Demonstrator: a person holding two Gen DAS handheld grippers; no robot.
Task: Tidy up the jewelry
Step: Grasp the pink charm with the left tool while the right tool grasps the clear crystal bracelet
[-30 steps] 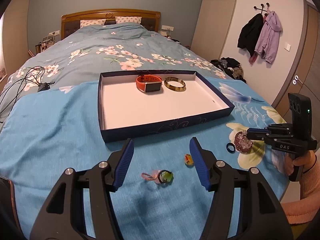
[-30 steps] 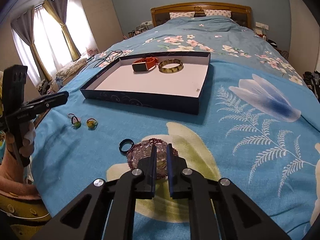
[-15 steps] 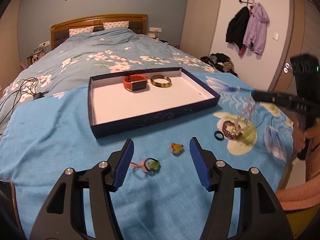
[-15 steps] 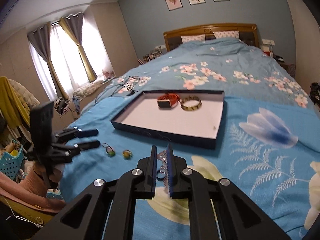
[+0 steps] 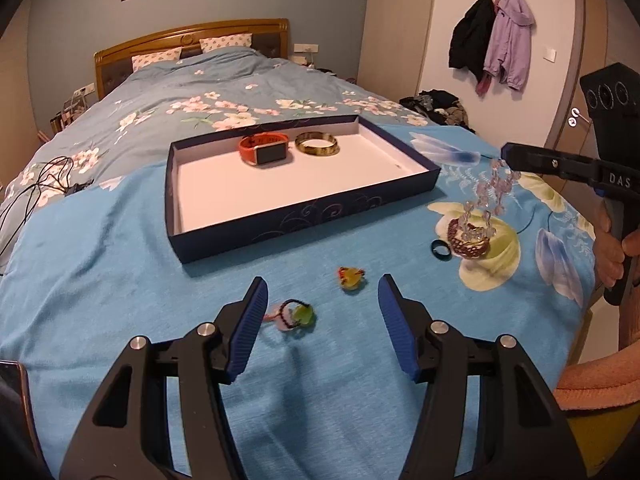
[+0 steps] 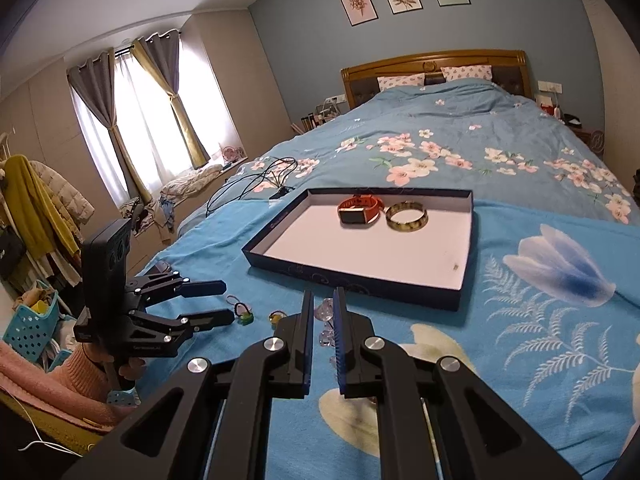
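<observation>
- The right gripper (image 5: pixel 505 155) has risen since a second ago; then it was down on the bed (image 5: pixel 100 280) at the bead pile, now it is up in the air, right of the tray (image 5: pixel 304 216).
- Its jaws are pressed nearly together, pinching the clear bead bracelet (image 5: pixel 490 196), as they were a second ago.
- The bracelet, which lay on the dark red bracelet (image 5: pixel 470 244) before, now hangs in a loop from the jaws; its low end is just over the red one, and I cannot tell whether they touch.
- The red bracelet and the black ring (image 5: pixel 441 249) have stayed on the bed, right of the tray's near corner.
- The left gripper (image 5: pixel 320 312) hovers in front of the tray, jaws spread as before and holding nothing.
- Between its jaws lie a hair tie (image 5: pixel 294 314) close to the left finger and a yellow-green ring (image 5: pixel 351 278) nearer the tray; both have kept their places on the bed.
- Inside the tray, at its far side, the orange watch (image 5: pixel 264 151) and the gold bangle (image 5: pixel 317 146) lie side by side, unchanged.
</observation>
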